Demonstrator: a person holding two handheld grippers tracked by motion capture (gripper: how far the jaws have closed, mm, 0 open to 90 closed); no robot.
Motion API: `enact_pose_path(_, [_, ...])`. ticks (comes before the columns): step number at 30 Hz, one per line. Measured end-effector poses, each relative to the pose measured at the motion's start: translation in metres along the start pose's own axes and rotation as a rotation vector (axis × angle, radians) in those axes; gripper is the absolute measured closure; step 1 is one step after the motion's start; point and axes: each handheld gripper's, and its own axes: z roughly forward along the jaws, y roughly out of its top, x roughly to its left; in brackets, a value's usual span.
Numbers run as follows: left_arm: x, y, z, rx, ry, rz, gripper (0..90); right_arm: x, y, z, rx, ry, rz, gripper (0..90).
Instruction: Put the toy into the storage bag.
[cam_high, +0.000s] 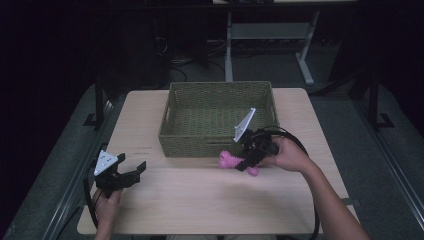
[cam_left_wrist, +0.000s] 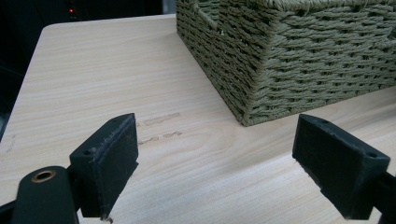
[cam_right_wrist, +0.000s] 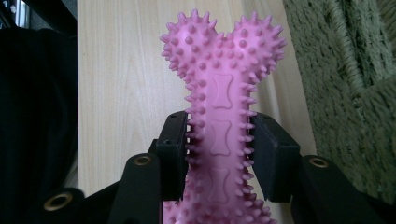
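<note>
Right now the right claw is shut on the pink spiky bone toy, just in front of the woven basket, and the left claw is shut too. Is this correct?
Not quite: the left claw is open, its jaws standing wide apart over bare table, as the left gripper view shows. The right claw is indeed shut on the pink spiky bone toy, just in front of the woven basket.

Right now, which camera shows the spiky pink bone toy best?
The right gripper view: the pink bone toy is close up, spikes and bone shapes clear, clamped by its shaft in the right tool. The high view shows it small and partly hidden beside the basket.
</note>
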Motion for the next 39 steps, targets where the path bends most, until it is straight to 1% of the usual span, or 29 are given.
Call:
enact_pose_path(3, [0.000, 0.000, 0.000, 0.001, 0.000, 0.000, 13.9, -0.001, 0.002, -0.002, -0.001, 0.000, -0.003, 58.1])
enact_pose_path(7, [0.000, 0.000, 0.000, 0.000, 0.000, 0.000, 13.9, -0.003, 0.003, -0.005, -0.019, 0.010, -0.003, 58.1])
enact_pose_path(15, [0.000, 0.000, 0.000, 0.001, 0.001, 0.001, 13.9, -0.005, 0.007, -0.013, -0.014, 0.005, -0.009, 58.1])
enact_pose_path(18, [0.000, 0.000, 0.000, 0.001, 0.001, 0.001, 13.9, -0.006, 0.009, -0.016, -0.032, 0.014, -0.014, 58.1])
enact_pose_path(22, [0.000, 0.000, 0.000, 0.001, 0.000, 0.003, 13.9, -0.007, 0.011, -0.020, -0.023, 0.008, -0.009, 58.1])
enact_pose_path(27, [0.000, 0.000, 0.000, 0.000, 0.000, 0.002, 13.9, -0.008, 0.015, -0.025, -0.033, 0.007, -0.015, 58.1])
enact_pose_path(30, [0.000, 0.000, 0.000, 0.001, 0.000, 0.004, 13.8, -0.008, 0.018, -0.028, -0.024, -0.002, -0.020, 58.1])
enact_pose_path(35, [0.000, 0.000, 0.000, 0.001, 0.000, 0.006, 13.9, -0.012, 0.024, -0.034, -0.022, -0.009, -0.022, 58.1])
enact_pose_path(37, [0.000, 0.000, 0.000, 0.001, 0.001, 0.003, 13.9, -0.014, 0.028, -0.038, -0.013, -0.019, -0.022, 58.1])
enact_pose_path(39, [0.000, 0.000, 0.000, 0.001, 0.001, 0.005, 13.9, -0.016, 0.031, -0.040, -0.018, -0.023, -0.027, 58.1])
